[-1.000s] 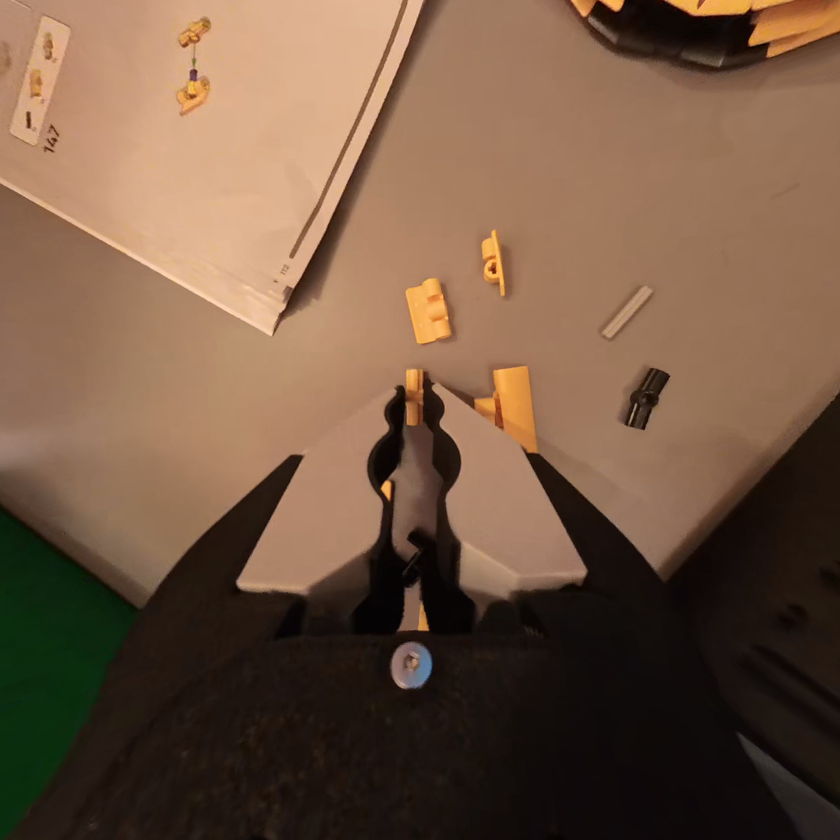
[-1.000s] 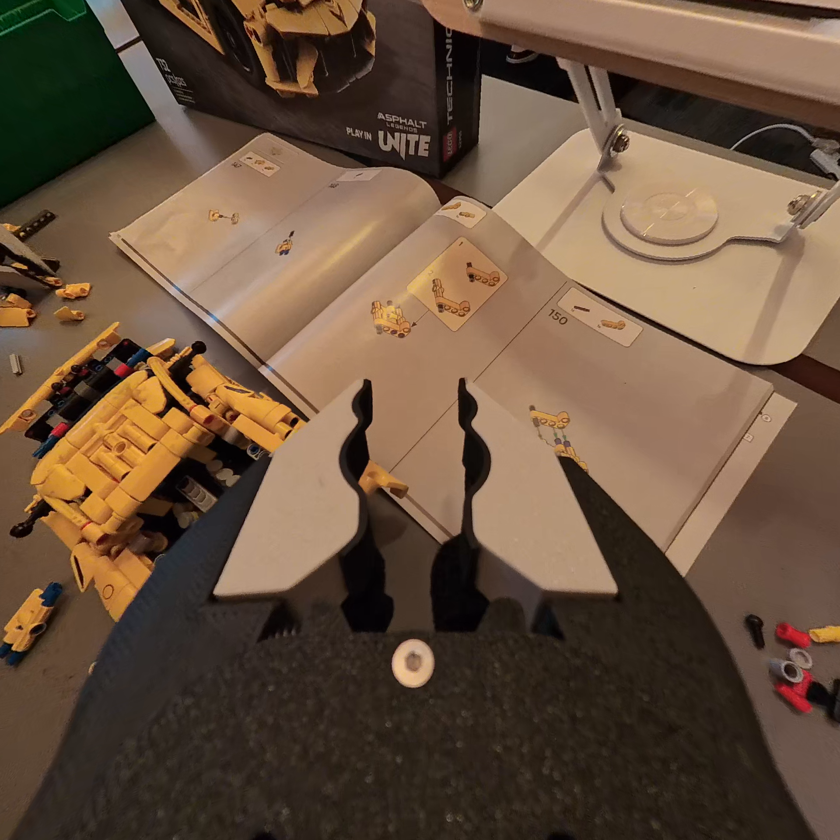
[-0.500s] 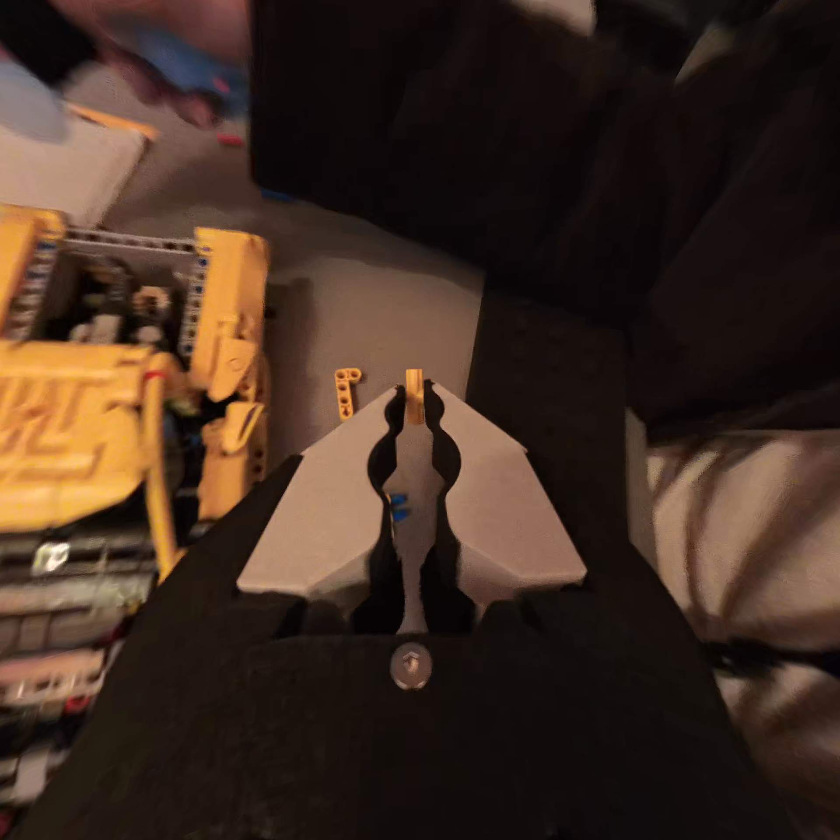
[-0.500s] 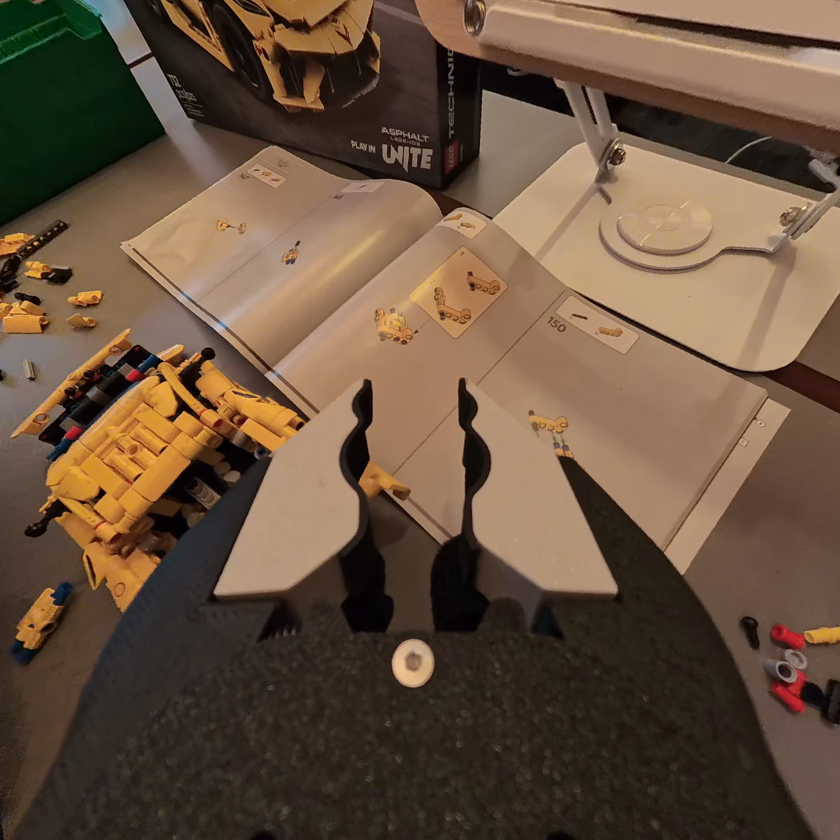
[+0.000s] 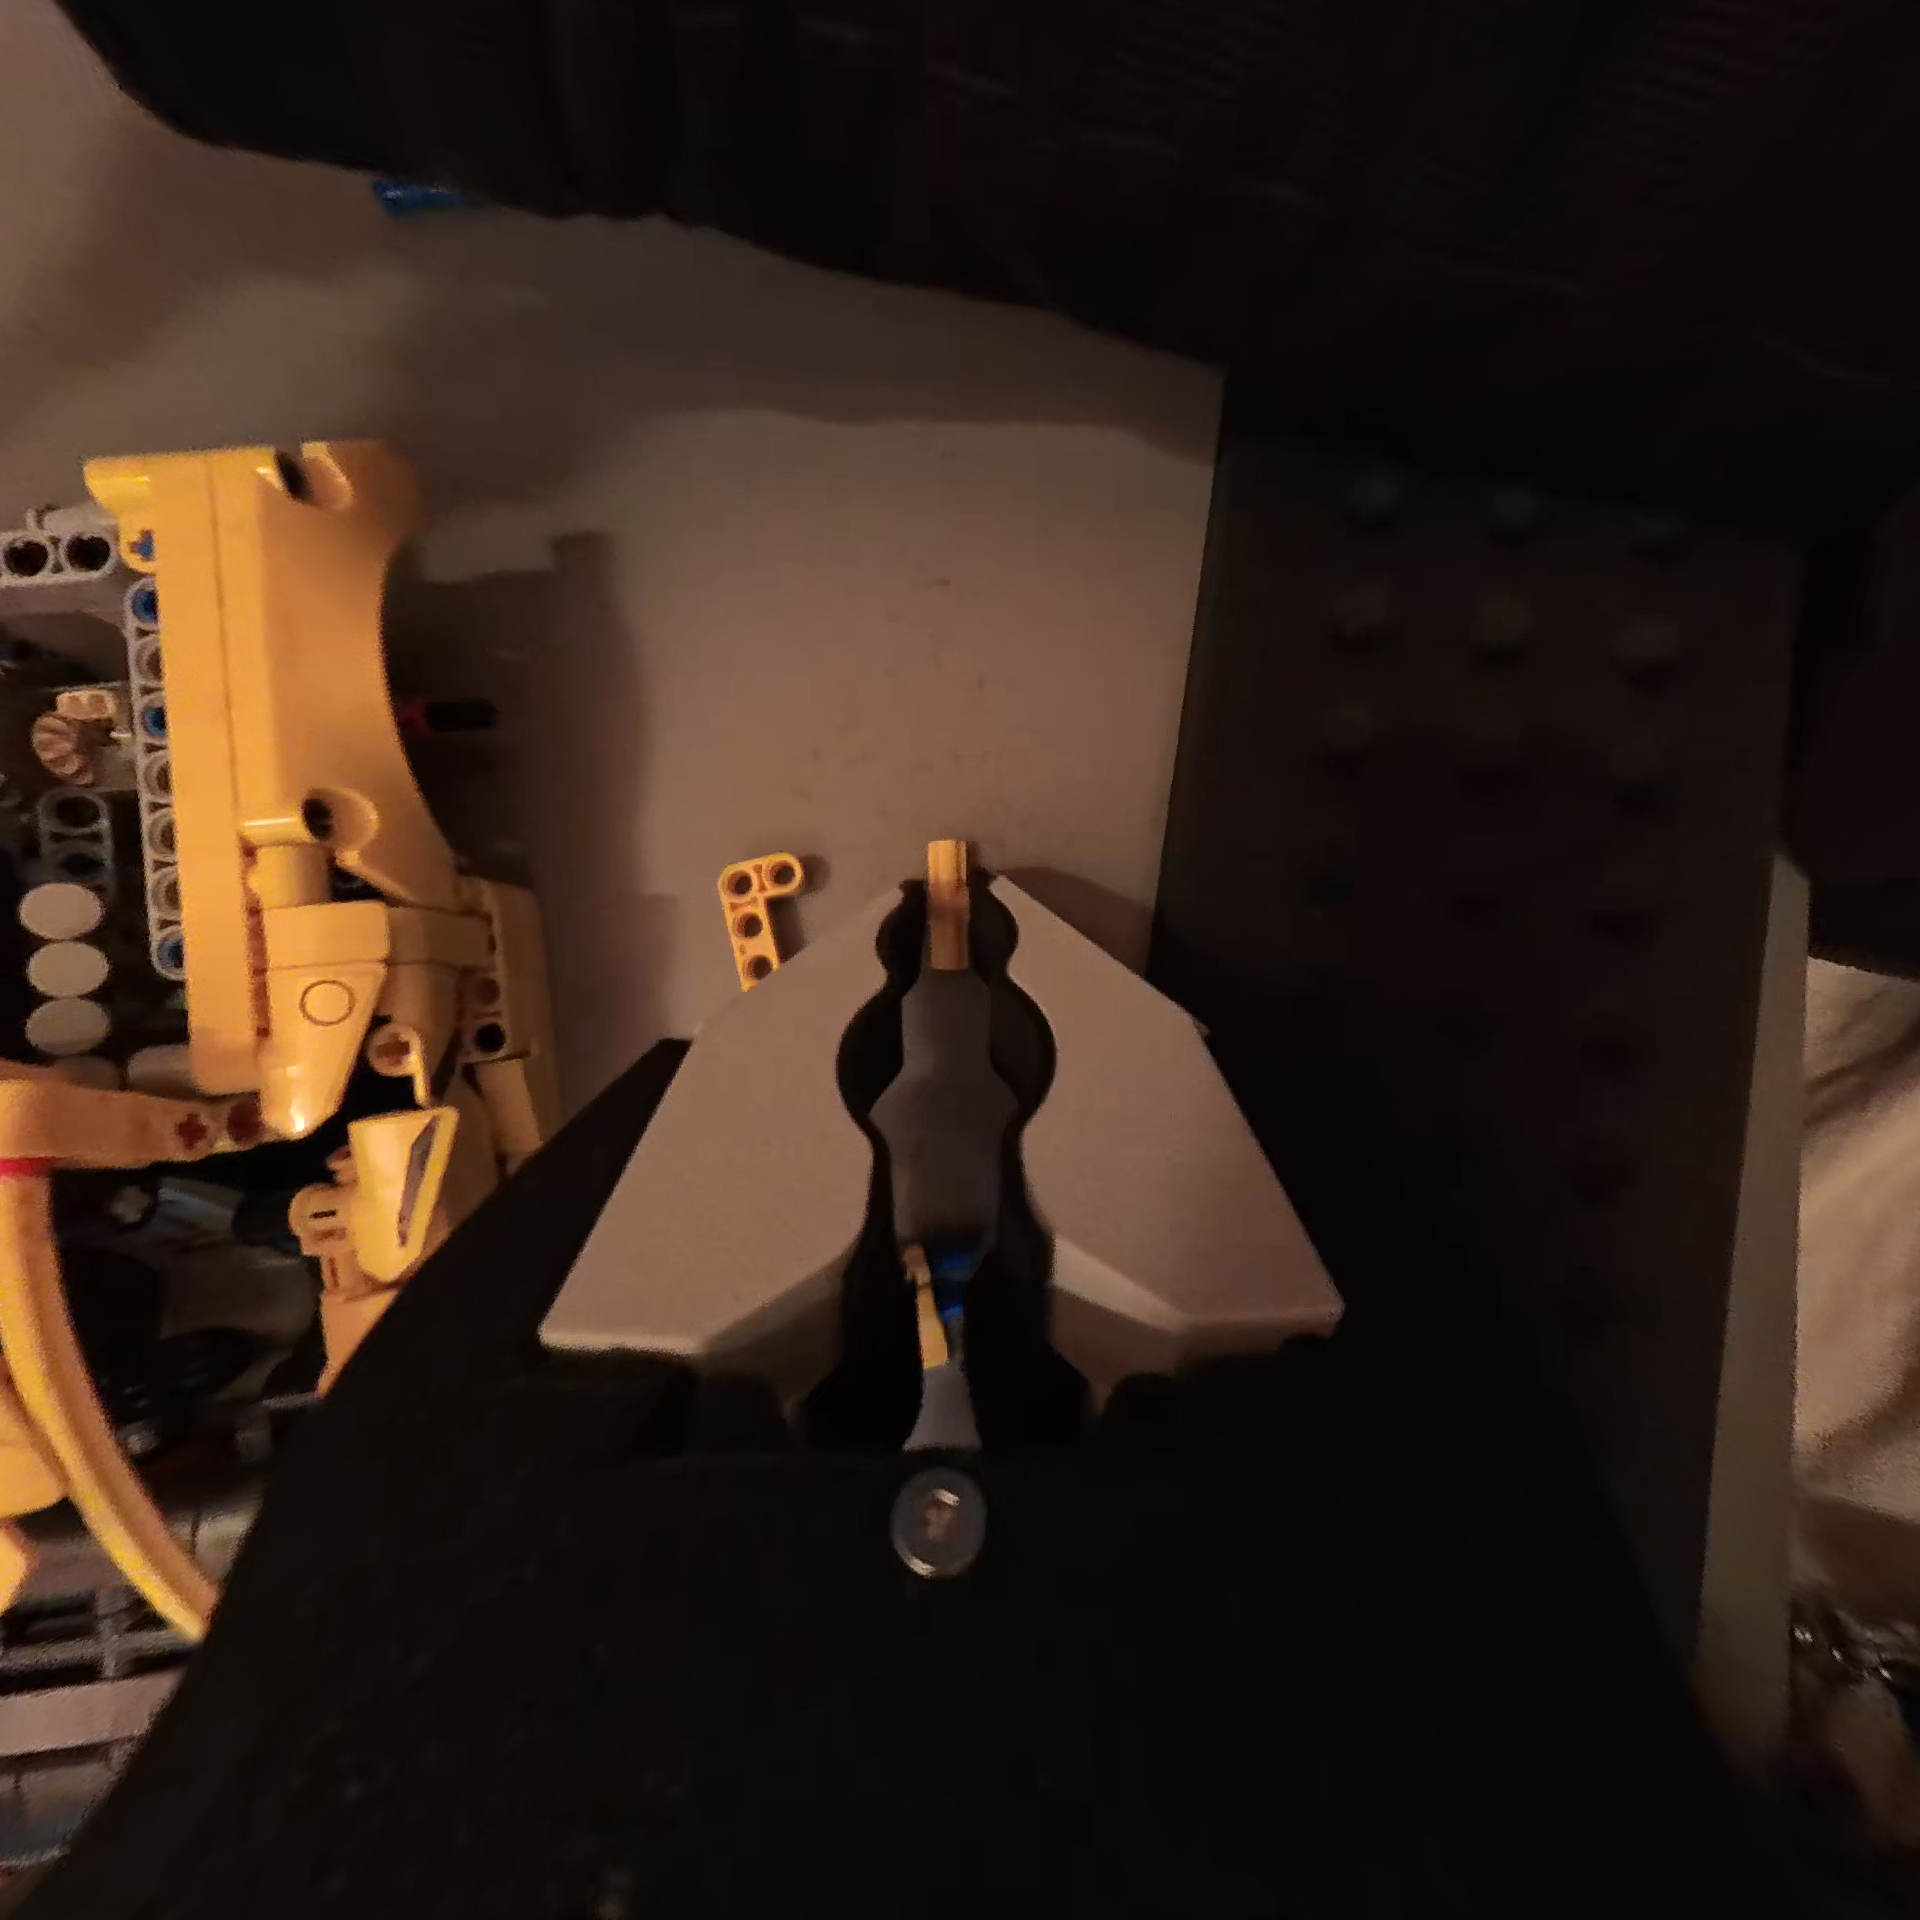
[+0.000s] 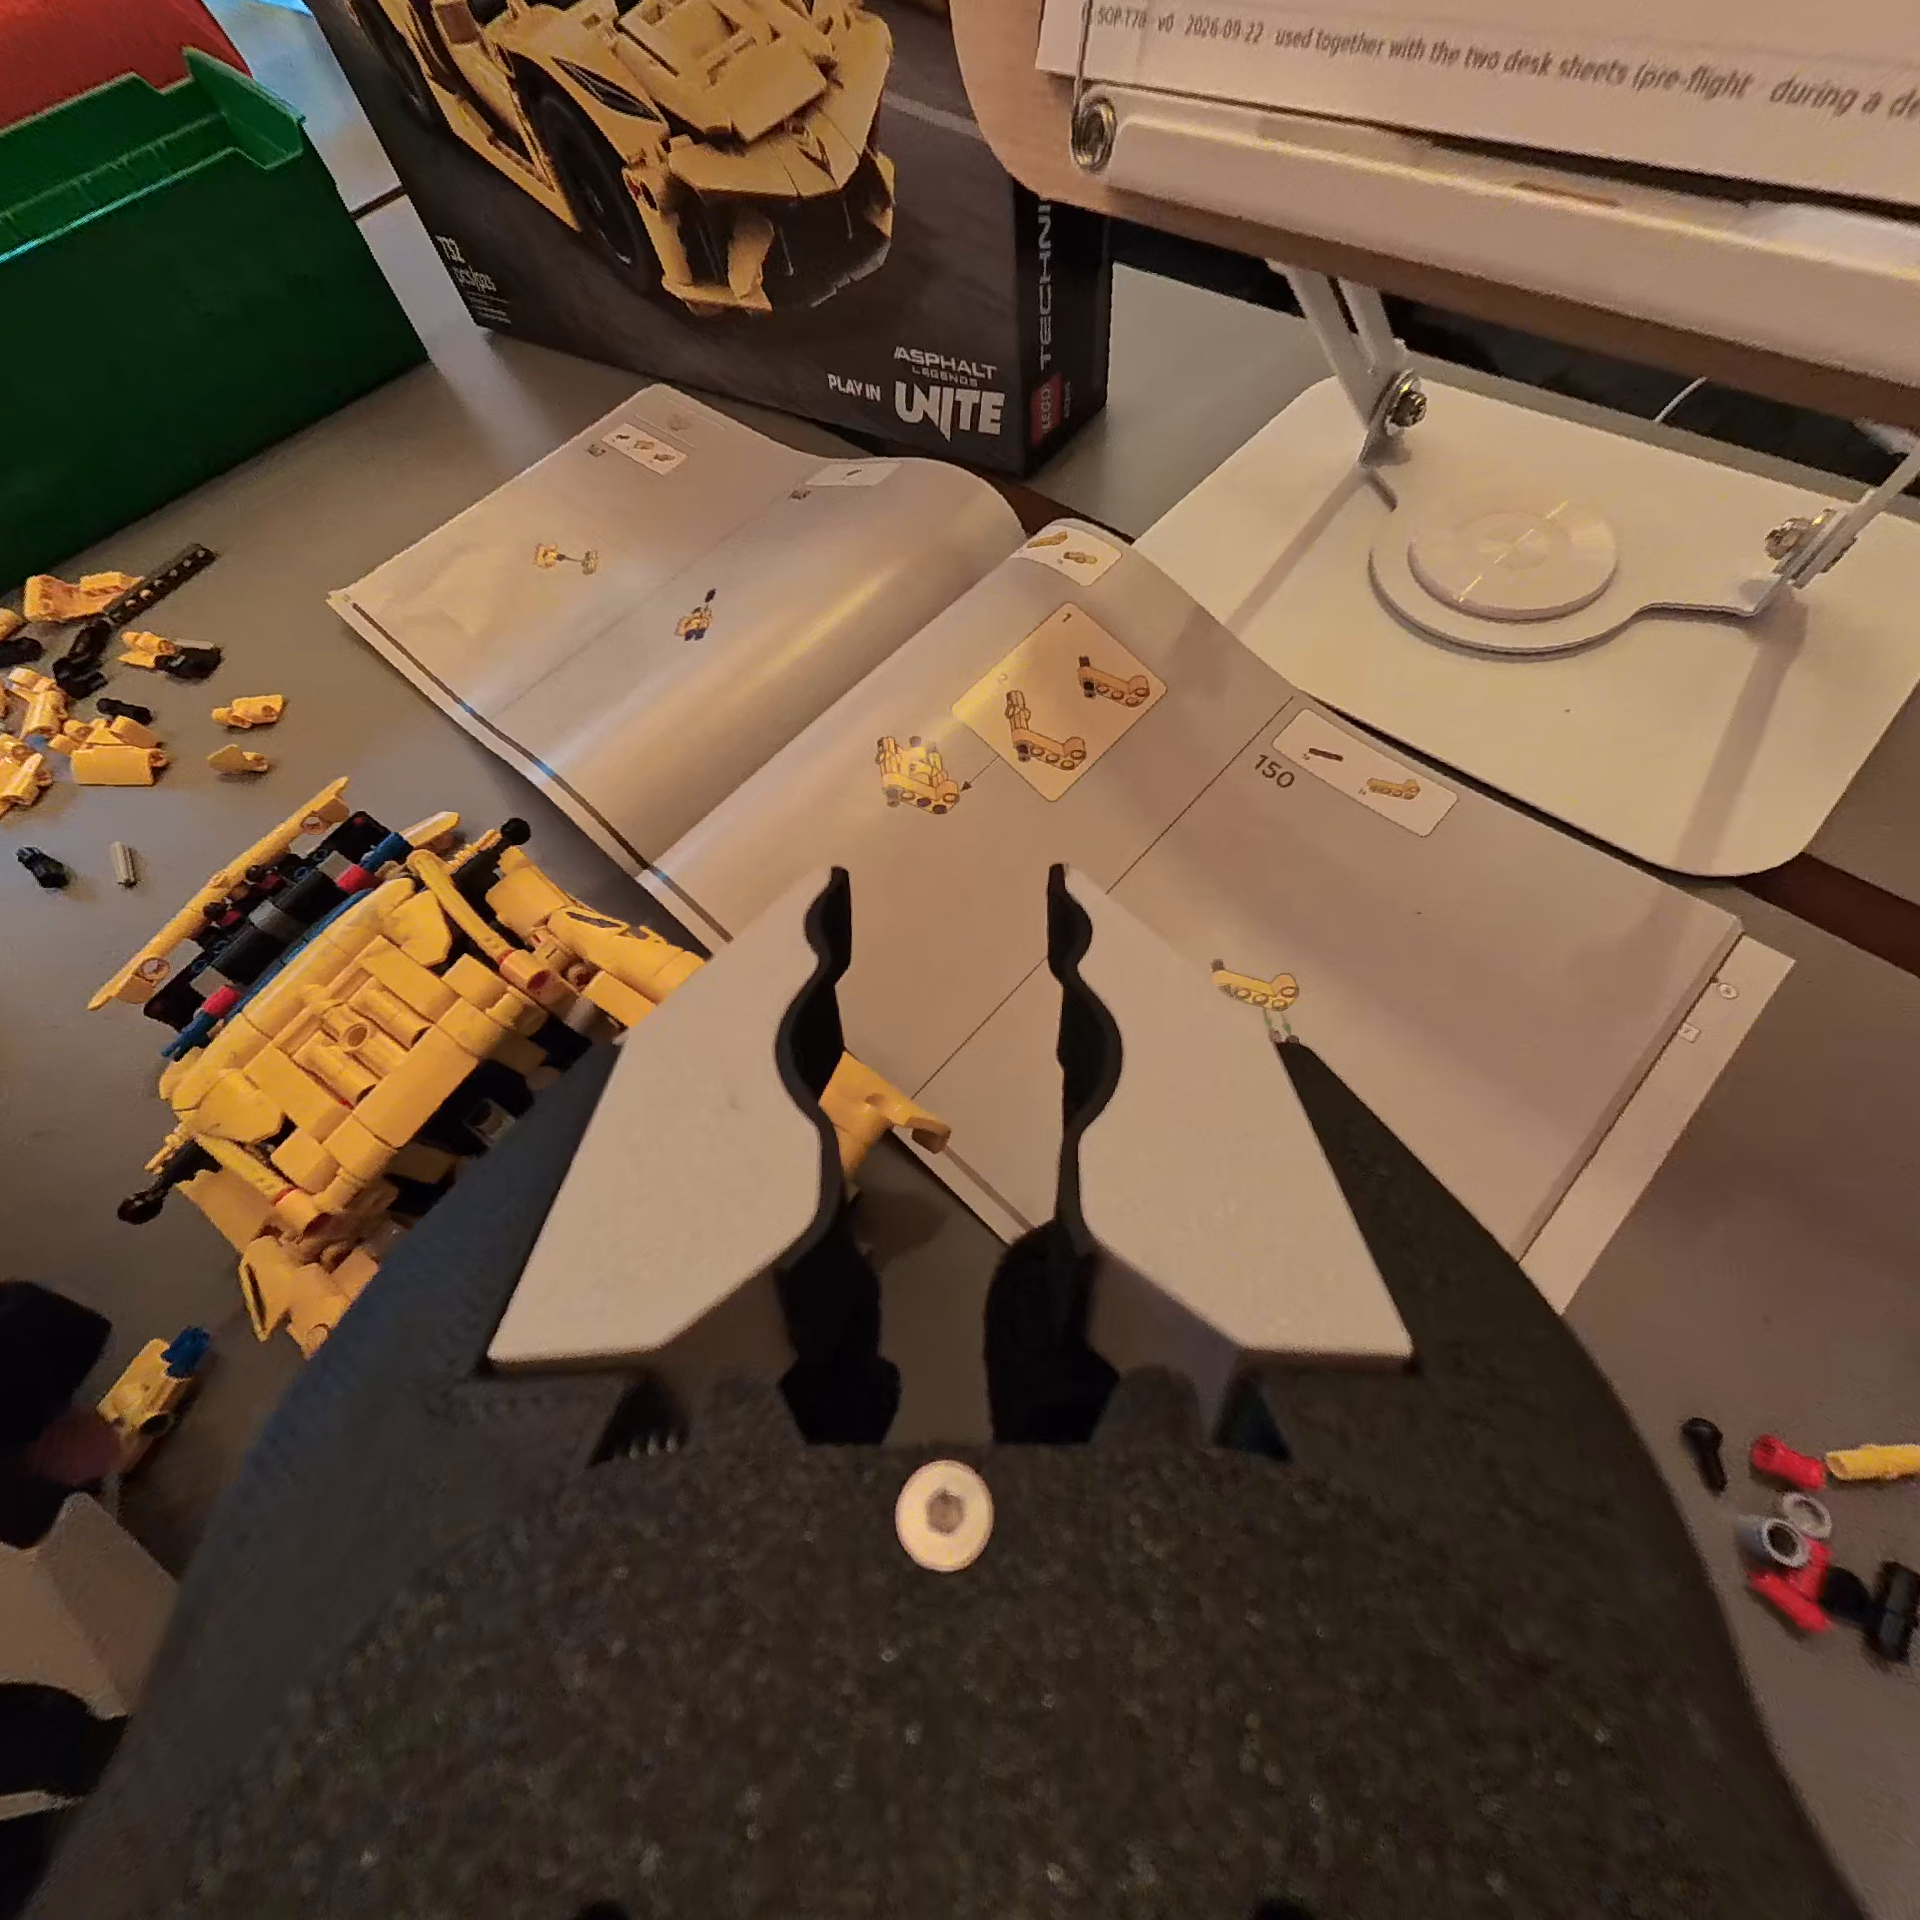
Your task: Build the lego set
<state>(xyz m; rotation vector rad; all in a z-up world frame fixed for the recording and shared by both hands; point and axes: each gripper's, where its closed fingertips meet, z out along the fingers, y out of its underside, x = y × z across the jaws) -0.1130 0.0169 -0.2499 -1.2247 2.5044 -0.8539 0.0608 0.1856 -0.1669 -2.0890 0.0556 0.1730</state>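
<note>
car model: half-built yellow car (image 5: 281, 790) sits at my left on the grey table (image 5: 831, 623), side-on to my left claw; likely where the held part goes.
L-piece: small yellow L-shaped piece (image 5: 756, 914) lies flat just left of my left claw tips, apart from the car.
left claw: my left claw (image 5: 948, 904) is clamped on a thin yellow piece (image 5: 945, 883), tip sticking out forward so I can push it into something.
blockers: dark studded slab (image 5: 1486, 831) close on the right of my left claw, dark mass above; tight corridor, dim light.
loose parts: yellow and black bits (image 6: 94, 707) scattered far left of the right view, beside a green bin (image 6: 156, 291).
car, right view: model (image 6: 384, 1018) lies left of my right claw, partly under its left finger.
right claw: my right claw (image 6: 948, 894) has fingers apart, nothing in it, hovering over the open manual (image 6: 935, 727); looks like I'm checking the step.
behind: set box (image 6: 748, 208), white stand base (image 6: 1507, 623) to the right.
far right: red, grey, black small parts (image 6: 1808, 1538).
</note>
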